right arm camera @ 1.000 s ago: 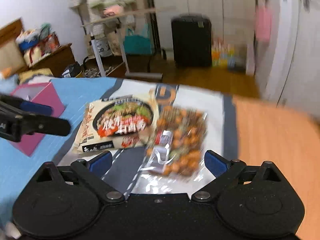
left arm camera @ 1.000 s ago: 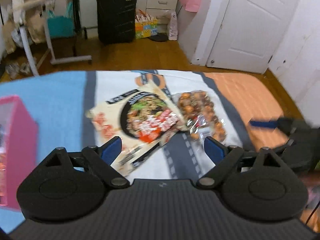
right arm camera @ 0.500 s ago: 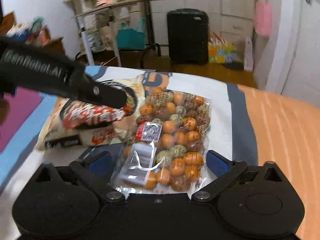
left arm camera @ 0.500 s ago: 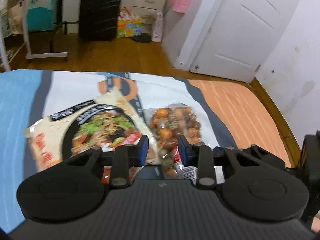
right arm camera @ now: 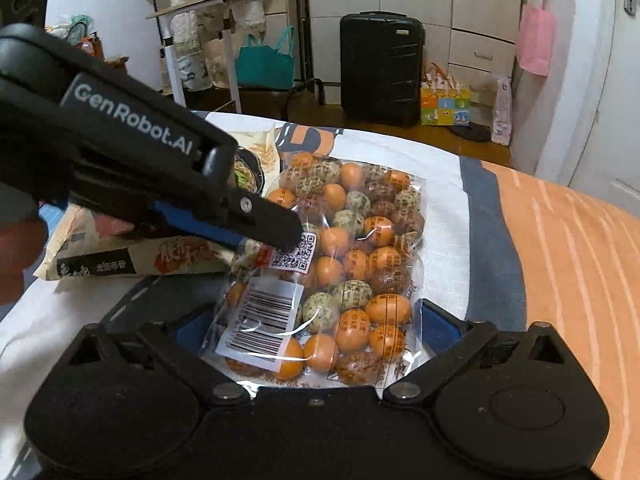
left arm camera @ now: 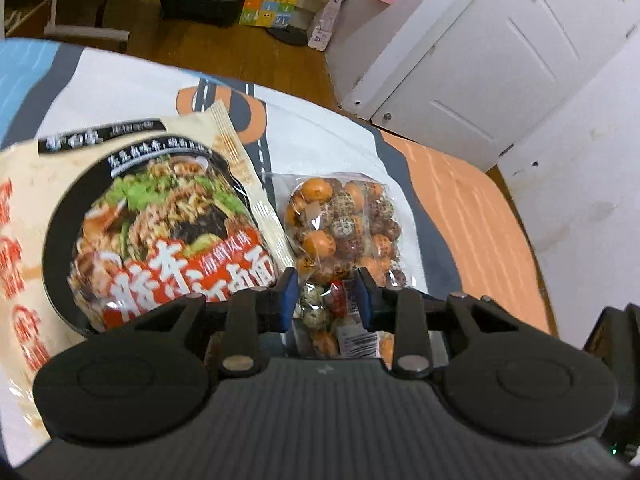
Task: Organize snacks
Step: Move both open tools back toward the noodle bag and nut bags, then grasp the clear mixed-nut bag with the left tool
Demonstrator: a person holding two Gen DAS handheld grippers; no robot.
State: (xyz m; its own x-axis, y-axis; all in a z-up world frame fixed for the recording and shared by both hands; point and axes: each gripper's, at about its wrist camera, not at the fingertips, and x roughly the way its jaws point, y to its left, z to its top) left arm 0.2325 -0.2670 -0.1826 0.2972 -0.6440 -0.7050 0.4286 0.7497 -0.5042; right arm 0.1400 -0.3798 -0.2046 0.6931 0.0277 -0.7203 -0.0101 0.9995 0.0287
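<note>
the clear bag of wrapped eggs (right arm camera: 344, 264) lies flat on the bed cover (right arm camera: 452, 208), long axis running away from the right wrist cam toward the foot of the bed, barcode end nearest the right gripper (right arm camera: 316, 326). the noodle pack (left arm camera: 136, 232) sits just beside it on the left, right edge overlapping the bag's left edge, top corner pointing toward the far edge.

left gripper (left arm camera: 326, 298) comes in from the left; fingers narrowed around the bag's near-left part by the qr label, pads at the film but can't tell if they actually pinch it. right gripper is spread wide, the bag's near end sitting between its fingers w/o contact.

room: white and orange cover to the right of the bag is free up to the bed's right edge. beyond the far edge there's wood floor (right arm camera: 452, 140), then a black suitcase (right arm camera: 380, 68) and a white door (left arm camera: 492, 60).
</note>
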